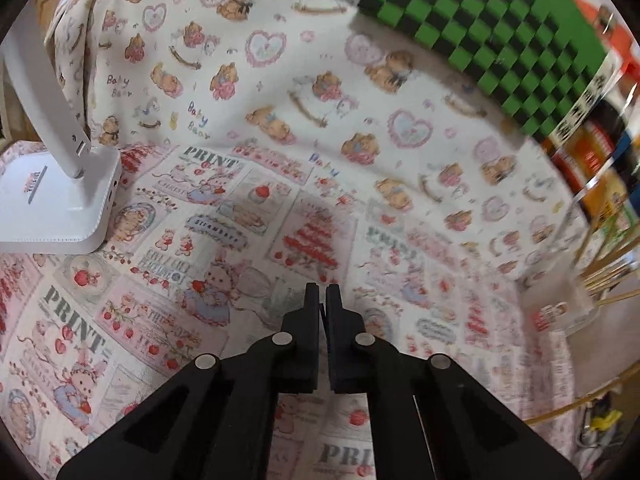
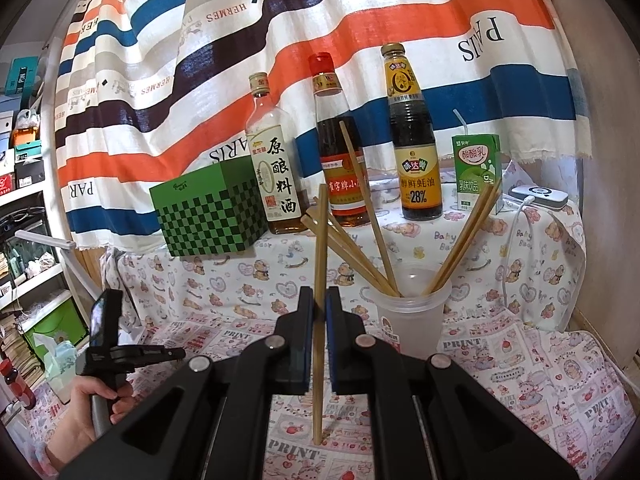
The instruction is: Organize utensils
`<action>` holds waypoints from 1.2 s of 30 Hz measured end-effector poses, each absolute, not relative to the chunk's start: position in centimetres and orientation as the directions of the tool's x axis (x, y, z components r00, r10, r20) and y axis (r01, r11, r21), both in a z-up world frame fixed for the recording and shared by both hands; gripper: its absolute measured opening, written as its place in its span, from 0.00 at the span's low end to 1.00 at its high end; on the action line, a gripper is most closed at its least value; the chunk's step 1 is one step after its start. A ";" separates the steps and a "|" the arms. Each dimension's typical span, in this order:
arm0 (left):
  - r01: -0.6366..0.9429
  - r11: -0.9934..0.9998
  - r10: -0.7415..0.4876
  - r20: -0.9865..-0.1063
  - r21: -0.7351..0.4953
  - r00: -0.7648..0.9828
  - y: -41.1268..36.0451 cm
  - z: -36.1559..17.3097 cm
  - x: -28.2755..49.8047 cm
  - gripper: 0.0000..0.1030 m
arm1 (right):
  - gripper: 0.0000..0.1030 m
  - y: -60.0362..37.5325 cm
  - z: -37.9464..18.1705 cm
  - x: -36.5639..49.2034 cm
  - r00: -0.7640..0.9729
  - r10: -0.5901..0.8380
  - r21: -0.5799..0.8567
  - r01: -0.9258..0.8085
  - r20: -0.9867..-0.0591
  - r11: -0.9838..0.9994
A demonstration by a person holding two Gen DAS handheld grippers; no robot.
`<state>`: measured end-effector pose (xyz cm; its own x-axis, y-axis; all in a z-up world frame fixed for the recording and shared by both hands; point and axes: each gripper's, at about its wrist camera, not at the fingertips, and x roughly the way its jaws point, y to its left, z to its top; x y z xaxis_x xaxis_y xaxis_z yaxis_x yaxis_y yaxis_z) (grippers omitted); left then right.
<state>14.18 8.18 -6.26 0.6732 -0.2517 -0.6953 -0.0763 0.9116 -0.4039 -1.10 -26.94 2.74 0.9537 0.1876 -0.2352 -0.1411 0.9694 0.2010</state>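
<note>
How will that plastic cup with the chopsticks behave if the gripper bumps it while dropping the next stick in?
The cup looks like thin translucent plastic, so probably light and easy to shove. The chopsticks in it lean outward well above the rim, which likely makes it top-heavy and apt to tip. It stands on patterned cloth, so it may drag the fabric rather than slide.

One bamboo chopstick (image 2: 320, 304) upright at centre; frosted cup (image 2: 414, 320) at 3 o'clock holds several chopsticks (image 2: 372, 224), splayed.

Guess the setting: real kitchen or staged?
Likely a makeshift home tabletop, not a kitchen: printed tablecloth, striped sheet backdrop, sauce bottles lined behind a plastic cup of chopsticks, cluttered storage shelves alongside.
</note>
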 end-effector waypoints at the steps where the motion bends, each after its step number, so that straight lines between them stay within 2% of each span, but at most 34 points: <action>1: -0.064 0.906 -0.267 -0.681 -0.419 0.682 8.2 -5.9 13.9 0.02 | 0.05 -27.0 2.7 -1.1 0.954 0.187 0.201 -0.141 -0.235 0.969; 4: -0.024 0.903 -0.278 -0.628 -0.428 0.727 8.1 -4.1 12.3 0.01 | 0.05 -27.0 2.7 -1.1 0.955 0.183 0.200 -0.137 -0.233 0.970; 6: 0.001 0.923 -0.247 -0.590 -0.385 0.769 7.2 -2.3 10.9 0.01 | 0.05 -27.1 2.8 -1.1 0.957 0.178 0.201 -0.132 -0.230 0.971; 10: 0.059 0.970 -0.177 -0.516 -0.237 0.838 4.0 2.1 8.6 0.01 | 0.05 -27.9 3.4 -1.7 0.969 0.155 0.215 -0.113 -0.191 0.970; 13: 0.126 0.982 -0.177 -0.469 -0.139 0.865 0.7 5.7 7.3 0.01 | 0.05 -29.0 4.1 -2.1 0.980 0.125 0.225 -0.089 -0.154 0.970; 17: 0.185 0.983 -0.172 -0.372 -0.001 0.912 -4.1 10.0 5.5 0.01 | 0.05 -30.7 5.3 -1.7 0.982 0.110 0.246 -0.069 -0.155 0.967; 21: 0.296 0.955 -0.286 -0.340 -0.023 0.896 -8.1 12.9 5.6 0.01 | 0.05 -32.9 7.8 -1.2 0.987 0.088 0.246 -0.052 -0.136 0.968; 24: 0.363 0.932 -0.352 -0.259 -0.003 0.900 -11.0 14.4 5.8 0.01 | 0.05 -34.3 9.9 -0.5 0.994 0.053 0.227 -0.031 -0.094 0.974; 28: 0.429 0.900 -0.437 -0.183 -0.079 0.881 -14.0 15.4 7.3 0.01 | 0.05 -35.9 11.6 1.4 0.997 0.050 0.270 -0.033 -0.056 0.962; 30: 0.447 0.894 -0.447 -0.162 -0.038 0.880 -15.7 15.4 7.8 0.01 | 0.05 -36.3 11.8 2.3 0.999 0.041 0.279 -0.030 -0.034 0.960; 32: 0.474 0.880 -0.469 -0.171 -0.011 0.866 -17.2 15.0 8.7 0.01 | 0.05 -36.8 11.7 3.3 1.000 0.027 0.285 -0.023 -0.008 0.958; 36: 0.516 0.856 -0.511 -0.209 -0.035 0.834 -18.9 13.4 11.1 0.01 | 0.05 -38.0 10.9 5.3 1.000 -0.014 0.302 0.014 -0.002 0.953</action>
<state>11.06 -18.88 13.35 0.8339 -0.5109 -0.2089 0.5158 0.8560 -0.0348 5.34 -38.04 10.94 0.9999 -0.0137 -0.0023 0.0138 0.9533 0.3017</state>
